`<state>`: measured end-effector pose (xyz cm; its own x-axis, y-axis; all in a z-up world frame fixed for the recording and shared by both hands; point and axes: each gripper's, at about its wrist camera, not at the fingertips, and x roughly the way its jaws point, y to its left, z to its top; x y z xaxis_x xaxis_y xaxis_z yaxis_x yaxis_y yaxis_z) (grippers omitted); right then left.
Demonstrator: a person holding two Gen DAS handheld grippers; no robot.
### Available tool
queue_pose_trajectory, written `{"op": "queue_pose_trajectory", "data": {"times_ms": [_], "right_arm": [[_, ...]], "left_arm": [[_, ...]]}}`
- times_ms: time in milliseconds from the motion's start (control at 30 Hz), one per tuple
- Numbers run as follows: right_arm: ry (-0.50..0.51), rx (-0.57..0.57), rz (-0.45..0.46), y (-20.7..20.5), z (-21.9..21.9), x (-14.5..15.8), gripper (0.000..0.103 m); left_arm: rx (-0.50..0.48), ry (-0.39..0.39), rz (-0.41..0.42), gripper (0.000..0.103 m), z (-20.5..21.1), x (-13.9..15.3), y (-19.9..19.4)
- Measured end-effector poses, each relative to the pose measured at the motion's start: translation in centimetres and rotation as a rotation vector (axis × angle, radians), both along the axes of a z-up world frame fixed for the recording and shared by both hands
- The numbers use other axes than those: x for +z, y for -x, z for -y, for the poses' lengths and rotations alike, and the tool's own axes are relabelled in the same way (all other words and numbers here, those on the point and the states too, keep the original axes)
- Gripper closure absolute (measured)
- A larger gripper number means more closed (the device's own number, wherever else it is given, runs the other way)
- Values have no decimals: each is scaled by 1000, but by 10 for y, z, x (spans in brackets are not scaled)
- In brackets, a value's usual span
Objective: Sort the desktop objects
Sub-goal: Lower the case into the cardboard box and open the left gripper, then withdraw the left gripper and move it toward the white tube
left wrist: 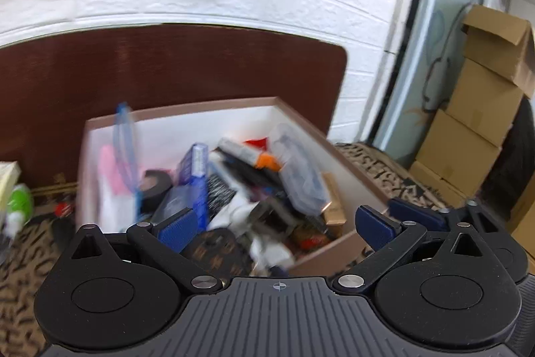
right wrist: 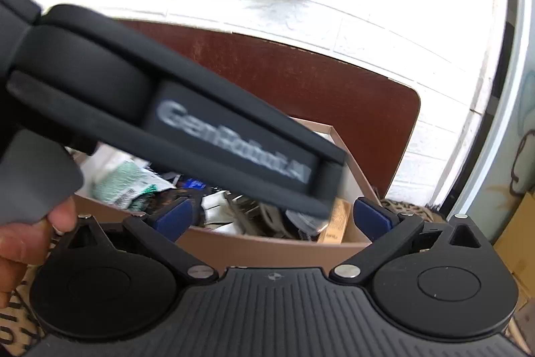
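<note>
White brick wall; left gripper reads "GenRobot.AI".

L claw wide apart, R claw likewise, both empty

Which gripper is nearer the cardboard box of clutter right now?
Left. The left gripper hangs open over the box, above its contents. The right gripper is open too, just short of the near wall.

brown box with white inside, black tape roll, orange cap, blue gripper pads, leopard-patterned cloth.
</note>
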<state>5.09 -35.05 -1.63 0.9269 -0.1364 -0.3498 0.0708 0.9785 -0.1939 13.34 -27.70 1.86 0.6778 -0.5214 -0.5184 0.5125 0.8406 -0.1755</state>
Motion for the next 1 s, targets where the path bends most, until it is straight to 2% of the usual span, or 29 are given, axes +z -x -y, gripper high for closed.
{"op": "queue_pose_trajectory", "data": {"times_ms": [233,500,633,1000], "right_arm": [[-120,-13,-1,30,-11,-7,0],[-225,9,-55,49,-38,-31,0],[-255,39,-92,58,-63,-41,0],[-280,97,-156,68,-129,-49,0]], "left_arm": [[93,-34,-8,0,-40,-15,45],[158,-110,5,0,-85,-38,86],[216,-144,-20,0,-110,-46,96],[339,-158,-95,0,-162,-58,109]]}}
